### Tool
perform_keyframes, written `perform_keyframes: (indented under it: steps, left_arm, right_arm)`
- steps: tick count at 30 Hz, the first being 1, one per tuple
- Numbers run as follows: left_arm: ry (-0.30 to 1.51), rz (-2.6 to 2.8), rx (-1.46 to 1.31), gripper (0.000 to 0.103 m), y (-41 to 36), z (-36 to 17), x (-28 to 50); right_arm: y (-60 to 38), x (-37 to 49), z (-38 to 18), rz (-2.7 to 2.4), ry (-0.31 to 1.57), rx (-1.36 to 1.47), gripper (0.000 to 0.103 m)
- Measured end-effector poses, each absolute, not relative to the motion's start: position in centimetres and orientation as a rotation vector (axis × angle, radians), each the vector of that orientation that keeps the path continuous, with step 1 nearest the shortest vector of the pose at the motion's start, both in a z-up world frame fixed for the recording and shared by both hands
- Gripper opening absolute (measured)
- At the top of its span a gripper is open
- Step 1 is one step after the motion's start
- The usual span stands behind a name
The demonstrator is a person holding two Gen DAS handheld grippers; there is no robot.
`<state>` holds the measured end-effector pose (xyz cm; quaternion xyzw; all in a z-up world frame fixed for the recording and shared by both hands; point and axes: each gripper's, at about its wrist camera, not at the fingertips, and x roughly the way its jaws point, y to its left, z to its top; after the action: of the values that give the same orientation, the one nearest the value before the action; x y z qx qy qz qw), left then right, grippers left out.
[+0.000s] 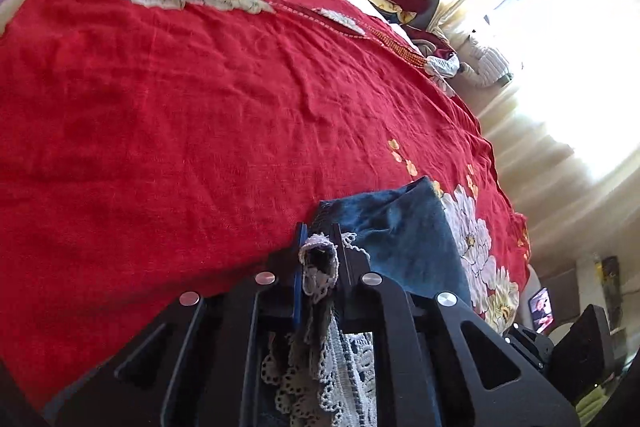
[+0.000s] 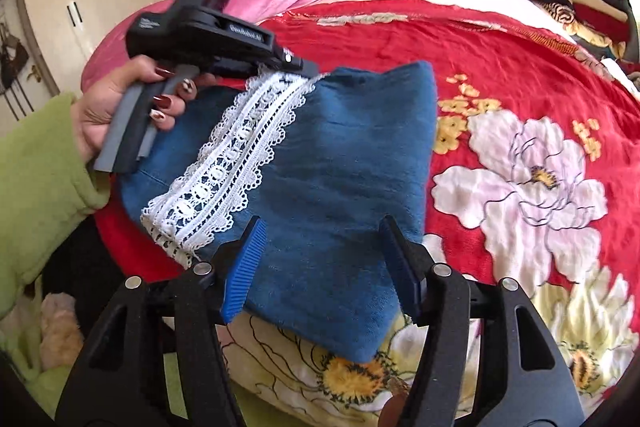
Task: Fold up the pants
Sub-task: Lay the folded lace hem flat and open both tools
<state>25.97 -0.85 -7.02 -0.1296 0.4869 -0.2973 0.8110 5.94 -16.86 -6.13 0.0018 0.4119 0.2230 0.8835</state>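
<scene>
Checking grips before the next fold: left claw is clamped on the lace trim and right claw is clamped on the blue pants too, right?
Half right. The left claw is clamped on the lace trim, but the right claw is open: in the right wrist view its pads stand apart over the blue pants, pressing nothing.

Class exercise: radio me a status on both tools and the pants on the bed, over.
Left tool shut on lace trim. Right tool open over blue pants, not gripping. Pants folded on red bedspread. Nothing blocking.
</scene>
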Motion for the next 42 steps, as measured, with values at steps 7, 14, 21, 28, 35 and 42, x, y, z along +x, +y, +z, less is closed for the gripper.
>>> perform_keyframes:
  steps: [7,14,21,28,35,42]
  left_arm:
    - [0.955,-0.657,-0.281,0.009,0.8,-3.3,23.8]
    - [1.037,-0.546,-0.219,0.012,0.7,-6.6,25.1]
    - [0.983,-0.517,-0.234,0.037,1.8,-5.7,24.7]
    - [0.891,-0.443,-0.195,0.058,3.1,-1.4,22.4]
    - [0.846,-0.445,-0.193,0.074,3.7,1.0,17.8]
    - [0.925,-0.43,-0.22,0.082,3.8,-2.6,12.4]
  right_arm:
    - [-16.7,5.5,-6.5,0.487,0.863,-0.004,0.058]
    - [-16.1,5.5,-6.8,0.503,0.867,-0.016,0.06]
    - [-16.9,5.1,-5.6,0.49,0.836,-0.005,0.064]
    - [-17.6,4.9,-4.3,0.466,0.799,-0.009,0.07]
    - [-19.0,4.9,-3.3,0.427,0.77,-0.005,0.076]
    - [-19.3,5.1,-3.5,0.418,0.778,-0.02,0.079]
